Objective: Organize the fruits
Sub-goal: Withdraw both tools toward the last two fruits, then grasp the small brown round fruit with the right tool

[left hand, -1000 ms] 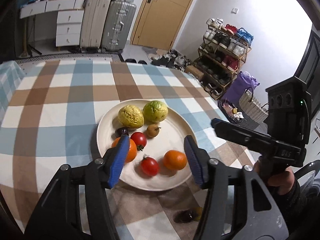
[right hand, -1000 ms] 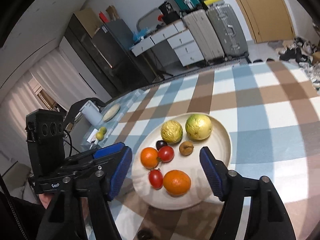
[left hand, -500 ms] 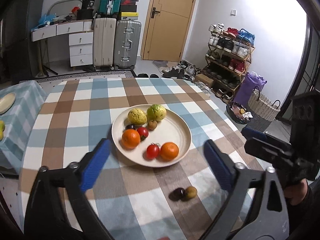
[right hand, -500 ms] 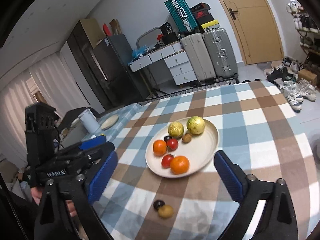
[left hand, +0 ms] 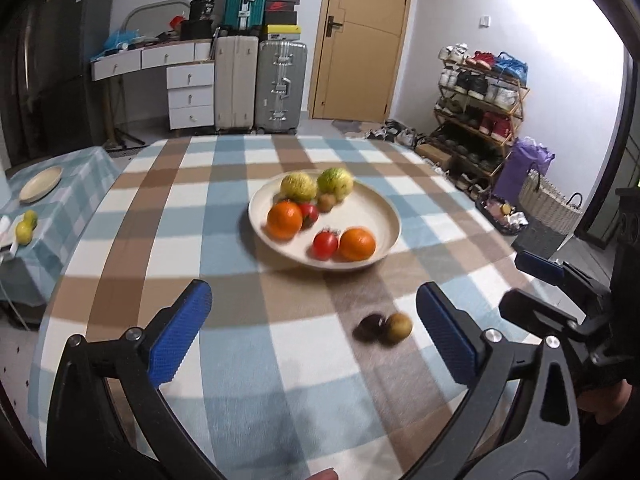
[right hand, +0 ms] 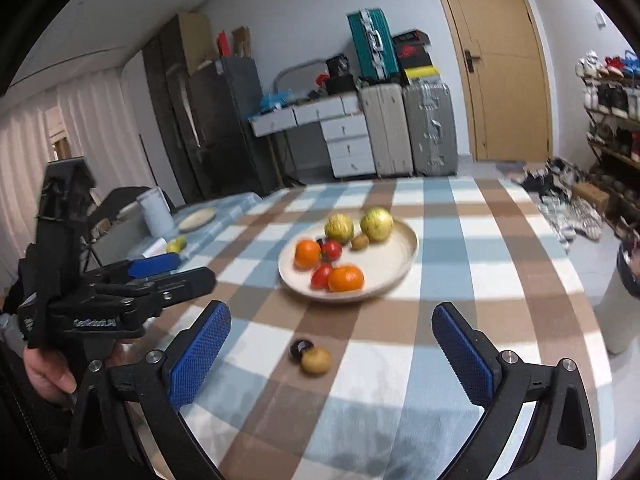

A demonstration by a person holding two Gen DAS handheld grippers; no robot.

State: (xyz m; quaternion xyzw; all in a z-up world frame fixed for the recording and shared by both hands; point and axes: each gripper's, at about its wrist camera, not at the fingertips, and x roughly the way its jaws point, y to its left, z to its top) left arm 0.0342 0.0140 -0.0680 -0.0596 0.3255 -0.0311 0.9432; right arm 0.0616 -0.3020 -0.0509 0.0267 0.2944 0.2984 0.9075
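Fruits sit mostly gathered on the cream plate (left hand: pixel 386 216) mid-table, likely sorted there, while a dark plum (right hand: pixel 301 348) and a brown fruit (right hand: pixel 316 360) lie touching on the cloth at the plate's 6 o'clock, apparently stragglers. Left claw (left hand: pixel 312 332) and right claw (right hand: pixel 332 350) have just been opening, now wide and empty; "GenRobot.AI" seems printed on the left one.
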